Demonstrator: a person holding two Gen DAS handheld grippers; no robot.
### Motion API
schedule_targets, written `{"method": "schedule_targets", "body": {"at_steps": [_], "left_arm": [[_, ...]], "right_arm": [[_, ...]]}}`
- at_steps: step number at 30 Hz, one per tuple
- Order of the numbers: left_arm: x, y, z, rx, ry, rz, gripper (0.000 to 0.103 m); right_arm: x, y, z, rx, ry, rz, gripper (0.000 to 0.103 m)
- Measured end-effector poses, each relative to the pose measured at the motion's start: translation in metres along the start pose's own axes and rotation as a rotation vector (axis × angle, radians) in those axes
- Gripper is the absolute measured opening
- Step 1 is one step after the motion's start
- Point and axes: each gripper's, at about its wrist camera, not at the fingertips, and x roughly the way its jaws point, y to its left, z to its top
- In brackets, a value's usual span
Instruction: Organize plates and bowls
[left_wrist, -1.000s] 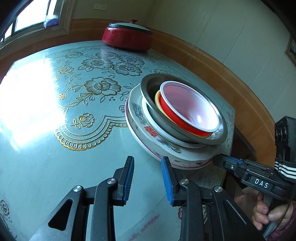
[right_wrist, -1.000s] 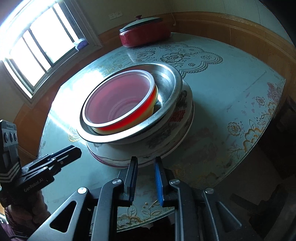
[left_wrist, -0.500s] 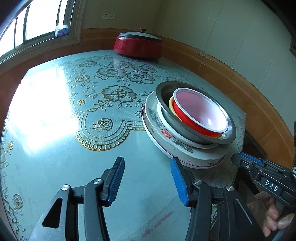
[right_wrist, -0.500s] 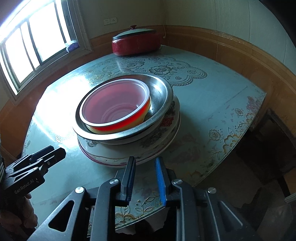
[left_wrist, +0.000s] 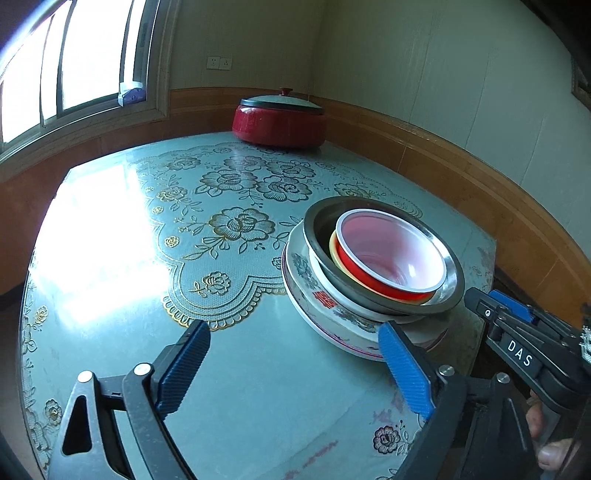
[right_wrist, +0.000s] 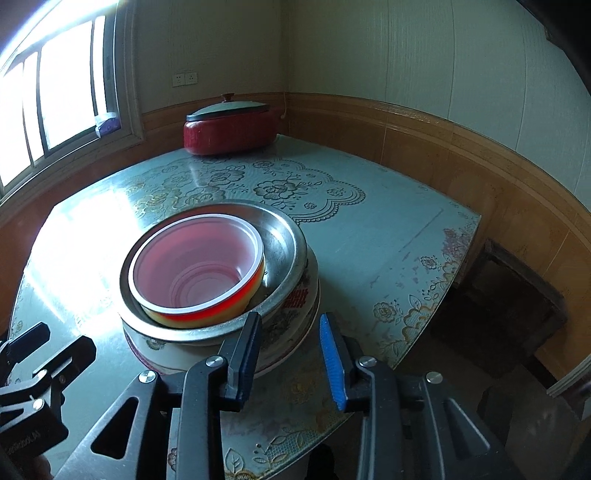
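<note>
a nested stack of dishes sits on a table (left_wrist: 258, 387) covered in a pale blue cloth with gold flower patterns, close to the table's near edge and toward its right-hand corner as the left wrist view shows it. from the bottom up: a wide flowered plate (right_wrist: 295, 354), a flowered ceramic bowl (right_wrist: 295, 299) with red characters on its side, a steel bowl (right_wrist: 284, 236), and a red plastic bowl (right_wrist: 195, 269) with a white rim, which seems to sit inside a yellow one. each dish rests in the next larger, so the pile judges as sorted by size and stable. all the dishes are round and have no long axis; their mouths face straight up, and the red bowl leans slightly against one side of the steel bowl.

both grippers hang near the stack without touching it. the left gripper (left_wrist: 291, 369) has its blue-padded jaws spreading wide, nothing between them but bare cloth. the right gripper (right_wrist: 290, 362) has its jaws parting a little, also empty, with the plate's rim just beyond the tips. this suggests the stack has been let go and stands on its own.

a lidded red pot (left_wrist: 279, 118) stands at the table's far edge by the wall, well apart from the stack. a window (left_wrist: 74, 55) lights the left side.
</note>
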Motion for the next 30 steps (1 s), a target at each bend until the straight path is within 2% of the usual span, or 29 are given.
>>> {"method": "schedule_targets", "body": {"at_steps": [1,8,16,22,30], "left_arm": [[-0.001,0.000,0.000,0.000,-0.007,0.007,0.103],[0.001,-0.003,0.003,0.005,-0.018,0.020,0.103],[0.001,-0.011,0.007,0.019,-0.026,-0.009,0.103],[0.003,-0.014,0.008,0.029,-0.031,0.038,0.103],[0.007,-0.013,0.009,0.016,-0.028,0.061,0.103]], "right_arm": [[0.000,0.001,0.000,0.004,-0.004,-0.005,0.032],[-0.002,0.007,-0.001,-0.006,-0.034,-0.010,0.033],[0.002,0.007,0.005,-0.002,-0.030,0.009,0.033],[0.007,0.007,0.006,-0.002,-0.021,0.017,0.033],[0.010,0.007,0.007,0.000,-0.013,0.030,0.033]]}}
